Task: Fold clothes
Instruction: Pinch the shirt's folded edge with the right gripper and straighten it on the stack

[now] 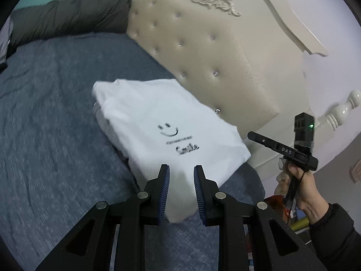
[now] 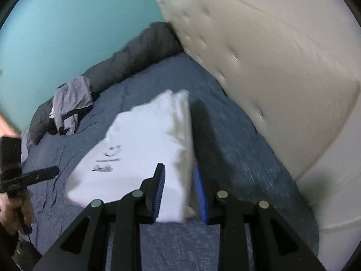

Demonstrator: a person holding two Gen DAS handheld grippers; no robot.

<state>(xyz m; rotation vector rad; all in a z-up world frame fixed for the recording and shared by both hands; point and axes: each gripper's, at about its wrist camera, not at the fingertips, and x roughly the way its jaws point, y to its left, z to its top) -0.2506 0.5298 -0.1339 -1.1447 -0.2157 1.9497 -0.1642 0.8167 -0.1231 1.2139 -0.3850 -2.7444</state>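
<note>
Left gripper (image 1: 181, 174) fingers spread, astride the near corner of the white T-shirt (image 1: 158, 117), not pinching. T-shirt lies as a compact folded rectangle on the blue bed cover (image 1: 56, 113) beside the headboard (image 1: 214, 63). Right gripper (image 2: 179, 176) spread too, cloth edge between its fingers. Folding looks nearly complete. Grey garment (image 2: 72, 103) still crumpled; right-wrist view blurred.

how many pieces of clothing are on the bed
2. A folded white t-shirt lies near the padded headboard, and a crumpled grey garment sits at the far side by the dark duvet. More may be hidden.
</note>
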